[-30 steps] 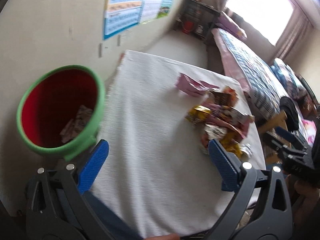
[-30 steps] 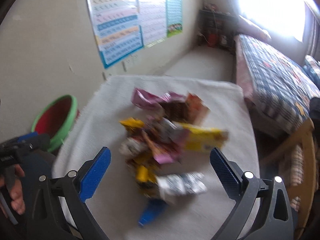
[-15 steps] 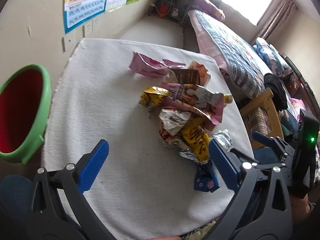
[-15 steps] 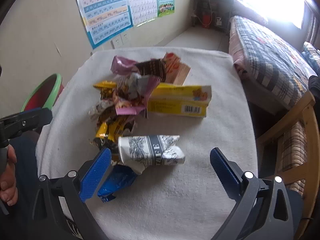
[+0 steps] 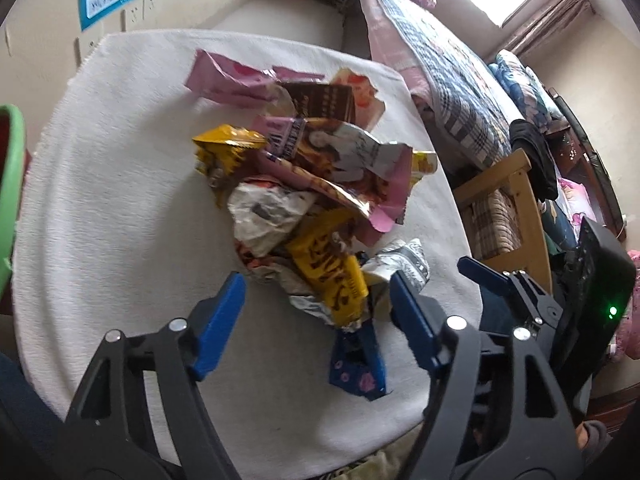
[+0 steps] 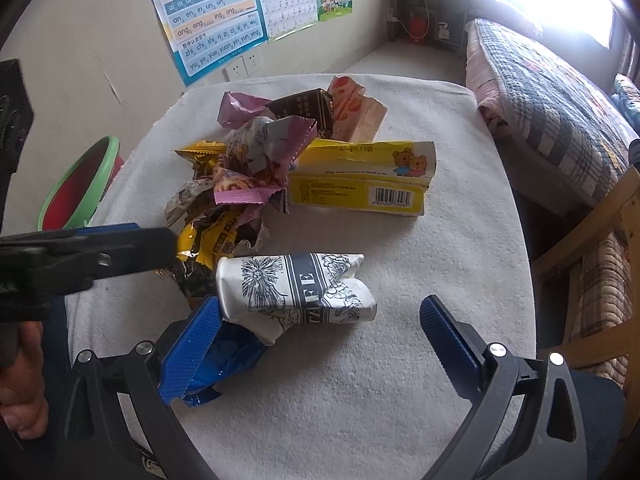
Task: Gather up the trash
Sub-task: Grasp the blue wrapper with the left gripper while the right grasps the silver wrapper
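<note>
Hidden/unclear: the green-rimmed red plastic bin (image 6: 82, 188) is cut off at the frame edge in the left wrist view, w/ only a strip of rim showing; in the right wrist view the left gripper's body covers its near side. Wrappers at the bottom of the pile overlap too much to separate. The dark blue foil wrapper (image 6: 228, 360) sits partly under the crushed white paper cup w/ dark print (image 6: 296, 292) and behind one right-gripper finger.

Tools: we see the left gripper (image 5: 316, 316) w/ jaws spread wide, holding nothing. It hovers over the near end of the trash pile; the yellow crinkled snack wrapper (image 5: 332, 276) lies between its blue fingers in view, contact not confirmable. The right gripper (image 6: 320, 340) is likewise spread wide and empty. The paper cup lies between its fingers; the finger at frame left overlaps the cup's rim end, and we cannot tell if it touches.

Task items: the pile rests mid-table on the white towel-covered table (image 6: 460, 240). It includes a yellow flattened carton w/ bear print (image 6: 360, 180), a pink foil wrapper (image 5: 224, 80) at the far end, and a brown packet (image 5: 324, 102). The bin stands beside the table edge, apart from the pile.
</note>
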A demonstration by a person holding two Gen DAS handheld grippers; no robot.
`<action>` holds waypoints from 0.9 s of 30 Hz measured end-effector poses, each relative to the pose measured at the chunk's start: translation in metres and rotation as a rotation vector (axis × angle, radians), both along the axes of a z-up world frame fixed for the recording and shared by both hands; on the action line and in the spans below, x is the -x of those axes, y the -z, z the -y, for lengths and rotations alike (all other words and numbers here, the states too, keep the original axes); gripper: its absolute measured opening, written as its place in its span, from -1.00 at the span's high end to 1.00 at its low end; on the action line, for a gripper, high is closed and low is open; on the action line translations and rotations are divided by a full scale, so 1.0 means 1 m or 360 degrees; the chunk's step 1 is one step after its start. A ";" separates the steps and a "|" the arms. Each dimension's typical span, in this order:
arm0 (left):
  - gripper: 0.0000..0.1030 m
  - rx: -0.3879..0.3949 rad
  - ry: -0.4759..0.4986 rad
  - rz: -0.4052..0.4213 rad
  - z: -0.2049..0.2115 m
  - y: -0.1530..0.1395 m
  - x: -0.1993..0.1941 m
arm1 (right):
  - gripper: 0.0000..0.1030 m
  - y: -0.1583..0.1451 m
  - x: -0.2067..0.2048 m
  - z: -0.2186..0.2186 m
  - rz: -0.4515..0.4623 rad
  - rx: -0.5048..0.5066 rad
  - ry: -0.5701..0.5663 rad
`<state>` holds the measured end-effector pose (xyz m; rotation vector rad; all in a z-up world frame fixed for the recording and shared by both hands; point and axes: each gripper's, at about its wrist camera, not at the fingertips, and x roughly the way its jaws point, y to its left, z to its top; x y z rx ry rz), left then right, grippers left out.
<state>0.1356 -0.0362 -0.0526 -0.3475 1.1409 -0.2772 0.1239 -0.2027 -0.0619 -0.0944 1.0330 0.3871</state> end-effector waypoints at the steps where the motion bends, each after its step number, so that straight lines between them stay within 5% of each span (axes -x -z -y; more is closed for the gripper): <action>1: -0.23 0.0012 0.0001 -0.0015 0.002 0.002 -0.002 | -0.86 0.001 -0.001 0.000 -0.0005 -0.0007 -0.0001; 5: 0.24 0.0082 -0.0038 -0.0083 0.001 0.012 -0.011 | -0.85 0.004 -0.004 -0.003 -0.0010 -0.0015 -0.0012; 11: 0.84 0.0143 -0.0053 -0.0111 -0.005 0.016 -0.010 | -0.44 0.009 -0.005 -0.004 -0.0049 -0.0064 -0.0052; 15: 0.91 0.0146 -0.0047 -0.0087 -0.009 0.010 -0.005 | -0.18 0.004 -0.002 -0.007 -0.0020 -0.0083 -0.0074; 27: 0.91 0.0082 -0.0019 0.0007 -0.011 -0.013 0.009 | 0.09 -0.011 0.002 0.005 0.0004 -0.0155 -0.0002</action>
